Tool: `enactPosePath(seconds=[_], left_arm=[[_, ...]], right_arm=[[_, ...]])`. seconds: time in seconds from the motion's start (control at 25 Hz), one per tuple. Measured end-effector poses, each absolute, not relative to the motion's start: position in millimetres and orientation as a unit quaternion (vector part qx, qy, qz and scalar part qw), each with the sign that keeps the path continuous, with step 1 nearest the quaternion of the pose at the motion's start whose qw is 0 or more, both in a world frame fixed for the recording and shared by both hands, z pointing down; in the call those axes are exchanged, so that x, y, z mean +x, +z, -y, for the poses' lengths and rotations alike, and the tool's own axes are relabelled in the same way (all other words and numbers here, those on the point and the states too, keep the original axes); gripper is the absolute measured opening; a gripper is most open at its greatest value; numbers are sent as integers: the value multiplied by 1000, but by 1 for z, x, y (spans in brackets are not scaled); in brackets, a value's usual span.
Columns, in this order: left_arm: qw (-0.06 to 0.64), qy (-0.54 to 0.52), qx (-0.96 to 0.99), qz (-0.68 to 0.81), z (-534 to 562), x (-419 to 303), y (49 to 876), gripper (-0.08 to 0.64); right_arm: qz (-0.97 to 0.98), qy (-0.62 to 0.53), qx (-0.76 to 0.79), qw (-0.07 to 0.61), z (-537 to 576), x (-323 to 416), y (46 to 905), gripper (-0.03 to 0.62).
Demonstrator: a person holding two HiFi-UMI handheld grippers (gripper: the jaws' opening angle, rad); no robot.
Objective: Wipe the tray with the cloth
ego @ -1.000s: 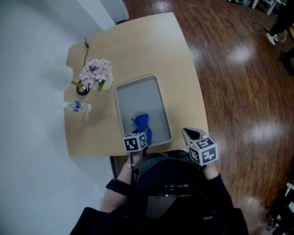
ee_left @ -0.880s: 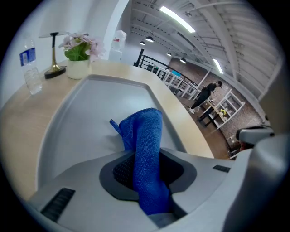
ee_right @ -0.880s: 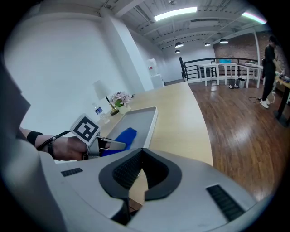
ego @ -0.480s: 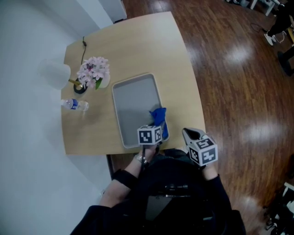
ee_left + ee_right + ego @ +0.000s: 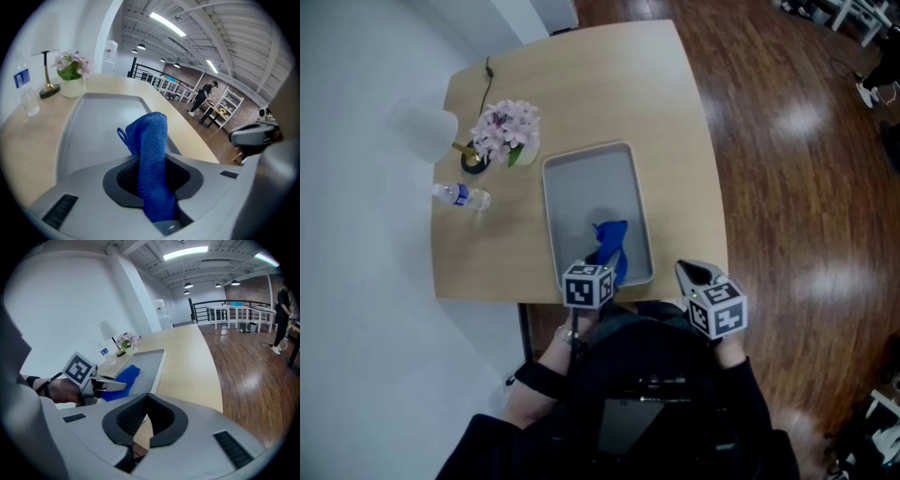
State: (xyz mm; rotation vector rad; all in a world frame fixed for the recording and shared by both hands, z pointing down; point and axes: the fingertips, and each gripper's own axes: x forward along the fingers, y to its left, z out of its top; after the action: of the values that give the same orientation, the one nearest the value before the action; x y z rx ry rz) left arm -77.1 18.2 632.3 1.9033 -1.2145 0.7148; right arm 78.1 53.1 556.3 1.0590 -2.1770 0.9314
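Cloth: the blue cloth (image 5: 151, 154) is over the near end of the tray (image 5: 581, 183), a little right of the tray's middle. It bunches into a narrow fold that stands up out of the tongs.
Cloth contact: I cannot tell whether its loose front end touches the tray floor or hangs just above it.
Cloth handling: it looks like soft, light microfibre, so it should be limp, easy to crush and not fragile. It will likely flop and trail rather than push flat.
Where to hold: a pinch on the gathered middle, as here, looks secure. Leaving more of it loose ahead of the pads would probably give a wider wiping face.
Left tongs: the left tongs (image 5: 602, 262) are clamped on the cloth, whose fold fills the gap between the pads. They angle down at the near rim of the tray.
Right tongs: the right tongs (image 5: 146, 416) are closed with nothing between the pads. They are held off the near right corner of the tray, past the counter edge.
Tray: a shallow grey metal tray with a raised rim. It looks stiff and smooth, so it may slide on the counter (image 5: 609, 84) if rubbed hard without bracing.
Left of the tray: a pot of pink flowers (image 5: 511, 136) is by its far left corner. A lamp (image 5: 427, 131) and a water bottle (image 5: 461, 196) are further left.
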Motion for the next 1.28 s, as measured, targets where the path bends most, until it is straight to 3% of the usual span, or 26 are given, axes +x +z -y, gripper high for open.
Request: enactPosePath(seconds=[0.24, 0.48, 0.68, 1.04, 1.28], left_arm=[[319, 374, 683, 541, -56, -189, 644, 118], [342, 398, 661, 537, -73, -193, 674, 118], [380, 362, 679, 514, -72, -152, 671, 118], [406, 331, 760, 385, -55, -7, 666, 118], [415, 324, 766, 369, -52, 8, 664, 118]], right_arm=[[810, 345, 387, 274, -48, 75, 559, 5], [812, 344, 378, 281, -47, 68, 561, 5], [808, 345, 382, 284, -48, 74, 563, 5], [802, 349, 394, 282, -51, 82, 563, 5], [798, 353, 400, 279, -52, 87, 564, 5]])
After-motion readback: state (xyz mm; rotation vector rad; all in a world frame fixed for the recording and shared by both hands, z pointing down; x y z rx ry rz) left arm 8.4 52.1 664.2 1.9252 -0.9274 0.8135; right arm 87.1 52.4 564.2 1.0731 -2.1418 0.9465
